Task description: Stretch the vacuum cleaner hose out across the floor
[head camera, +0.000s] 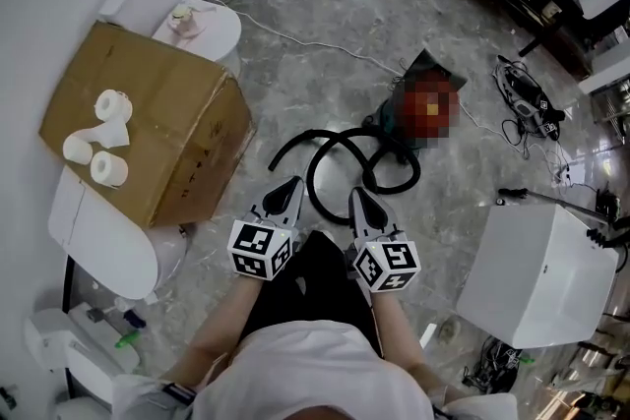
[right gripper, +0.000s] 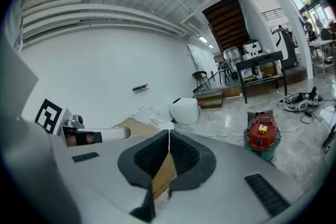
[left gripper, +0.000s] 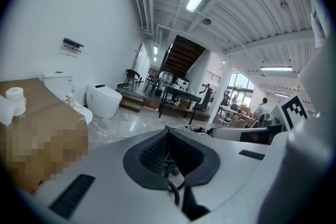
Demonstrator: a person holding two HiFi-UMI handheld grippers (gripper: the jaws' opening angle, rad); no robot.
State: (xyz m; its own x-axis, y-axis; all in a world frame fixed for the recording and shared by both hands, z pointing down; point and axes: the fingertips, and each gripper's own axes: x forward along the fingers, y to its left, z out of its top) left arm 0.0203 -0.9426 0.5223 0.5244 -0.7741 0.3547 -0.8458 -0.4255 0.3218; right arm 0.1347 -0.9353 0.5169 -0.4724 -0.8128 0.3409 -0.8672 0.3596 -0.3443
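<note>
Fingers on both your grippers are pressed together and hold nothing. Your left gripper (head camera: pixel 292 183) sits at lower centre of the head view. Its tips point up the frame at the near loop of the vacuum cleaner hose (head camera: pixel 309 177).

At far left stands a cardboard box (head camera: pixel 187 162) with paper rolls on top, well apart from the hose. The hose itself lies on the marble floor (head camera: pixel 325 64) at centre frame, curled into overlapping loops just beyond your fingertips. One black tail curves out toward the left. The other side of the coil runs up and right to the vacuum cleaner (right gripper: pixel 262 136).

Coiled like this, the hose has no single long axis yet. The bundle spreads roughly left to right across the frame.

Expect it to be light, ribbed and springy, so it will probably want to curl back. The ribs should give your fingers purchase. Taking hold near the loose left tail looks best, while the canister anchors the other end.

Your right gripper (head camera: pixel 358 195) hovers just right of the near loop, aimed the same way. A white box (head camera: pixel 532 275) stands at lower right, clear of the hose.
</note>
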